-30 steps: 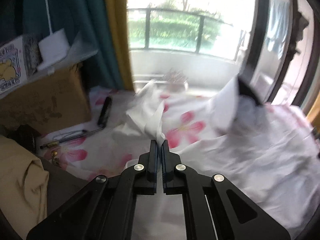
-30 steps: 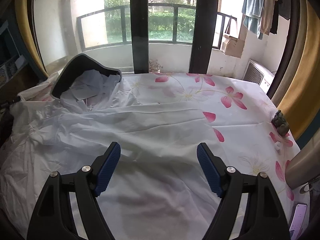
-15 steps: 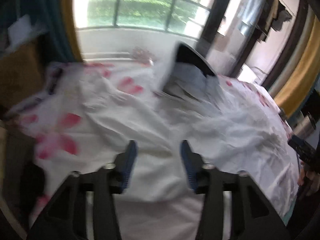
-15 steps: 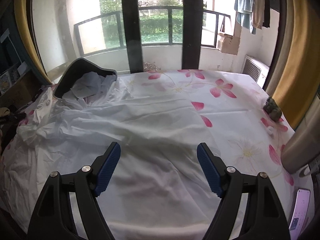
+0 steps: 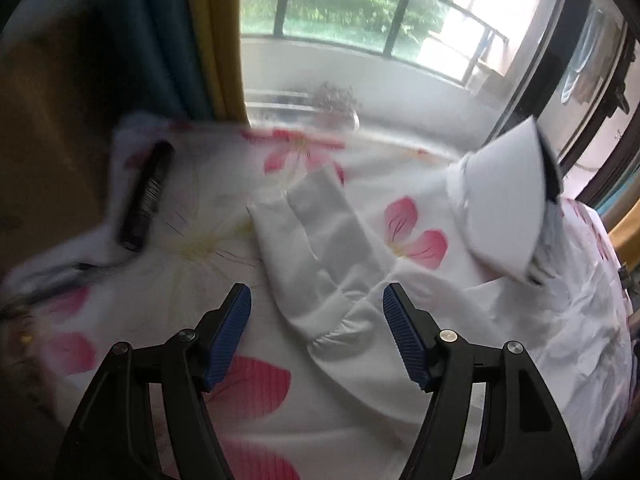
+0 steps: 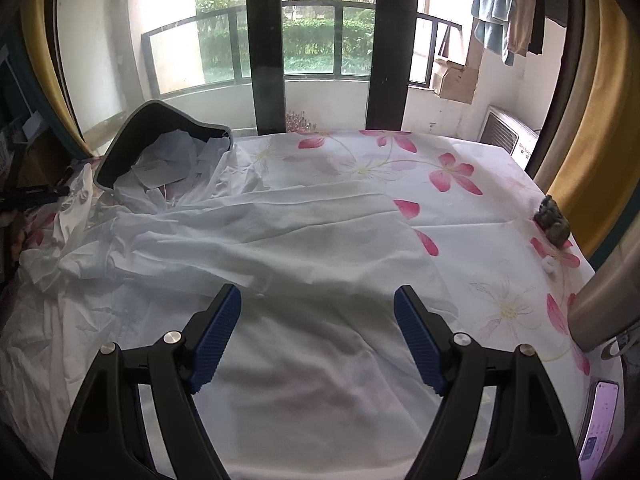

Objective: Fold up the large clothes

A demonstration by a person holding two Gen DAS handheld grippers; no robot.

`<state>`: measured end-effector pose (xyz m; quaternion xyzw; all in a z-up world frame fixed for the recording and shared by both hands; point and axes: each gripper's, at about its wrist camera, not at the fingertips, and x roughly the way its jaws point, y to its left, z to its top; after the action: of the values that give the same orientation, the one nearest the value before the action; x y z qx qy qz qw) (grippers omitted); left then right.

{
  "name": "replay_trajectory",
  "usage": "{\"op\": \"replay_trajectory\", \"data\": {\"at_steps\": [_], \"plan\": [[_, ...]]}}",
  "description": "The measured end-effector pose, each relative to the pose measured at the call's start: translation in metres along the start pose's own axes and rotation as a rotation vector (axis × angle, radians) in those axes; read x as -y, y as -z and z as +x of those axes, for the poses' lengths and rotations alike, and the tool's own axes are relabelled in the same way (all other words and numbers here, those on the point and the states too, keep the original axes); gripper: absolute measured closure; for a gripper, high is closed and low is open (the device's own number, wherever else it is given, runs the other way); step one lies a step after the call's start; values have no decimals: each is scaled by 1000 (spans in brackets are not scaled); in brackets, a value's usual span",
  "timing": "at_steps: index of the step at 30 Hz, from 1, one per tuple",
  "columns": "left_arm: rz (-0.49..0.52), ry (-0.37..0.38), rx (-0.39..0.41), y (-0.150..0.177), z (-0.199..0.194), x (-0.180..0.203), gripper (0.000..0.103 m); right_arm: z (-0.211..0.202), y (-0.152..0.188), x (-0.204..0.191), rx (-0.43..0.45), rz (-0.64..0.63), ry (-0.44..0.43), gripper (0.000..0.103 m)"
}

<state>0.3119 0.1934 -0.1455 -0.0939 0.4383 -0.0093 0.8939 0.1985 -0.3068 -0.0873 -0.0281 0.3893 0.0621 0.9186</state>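
Observation:
A large white garment (image 6: 248, 264) lies spread and wrinkled on a flowered sheet (image 6: 460, 200). Its hood, white outside and dark inside, stands up at the far left in the right wrist view (image 6: 156, 136) and at the right in the left wrist view (image 5: 508, 200). A white sleeve (image 5: 316, 248) lies on the sheet with its cuff between the open jaws of my left gripper (image 5: 316, 308), which holds nothing. My right gripper (image 6: 318, 312) is open and empty just above the garment's body.
A black cylinder (image 5: 148, 196) and cables lie on the sheet at the left. A dark figurine (image 6: 554, 222), a metal flask (image 6: 608, 308) and a phone (image 6: 598, 420) sit at the right edge. Window frames and yellow curtains stand behind.
My left gripper let go of the white fabric and opened; it swung right, then back over the sleeve, which now lies flat. My right gripper stayed open and barely moved.

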Motion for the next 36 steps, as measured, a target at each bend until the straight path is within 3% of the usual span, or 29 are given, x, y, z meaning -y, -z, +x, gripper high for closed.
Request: {"op": "replay_trajectory", "data": {"at_steps": [3, 5, 6, 7, 9, 12, 17, 23, 31, 36], "plan": [[73, -14, 30, 8, 2, 12, 32, 4, 0, 0, -5, 8, 6, 24], [107, 38, 22, 9, 2, 19, 60, 8, 2, 2, -15, 18, 4, 24], [117, 26, 18, 10, 3, 20, 90, 9, 3, 2, -20, 22, 3, 25], [110, 35, 10, 9, 2, 21, 93, 10, 4, 3, -24, 27, -2, 24], [96, 31, 21, 9, -4, 24, 95, 9, 5, 2, -23, 29, -7, 24], [84, -2, 108, 6, -33, 28, 96, 4, 7, 4, -11, 31, -16, 24], [47, -43, 312, -10, -121, 34, 96, -6, 9, 9, 15, 39, -28, 24], [78, -128, 522, -26, -220, 55, 96, -22, 4, 15, 71, 22, -59, 24], [181, -148, 650, -32, -306, 114, 95, -43, -1, 32, 140, 6, -90, 24], [256, -86, 663, -29, -320, 168, 95, -53, 3, 49, 170, 24, -111, 24]]}}
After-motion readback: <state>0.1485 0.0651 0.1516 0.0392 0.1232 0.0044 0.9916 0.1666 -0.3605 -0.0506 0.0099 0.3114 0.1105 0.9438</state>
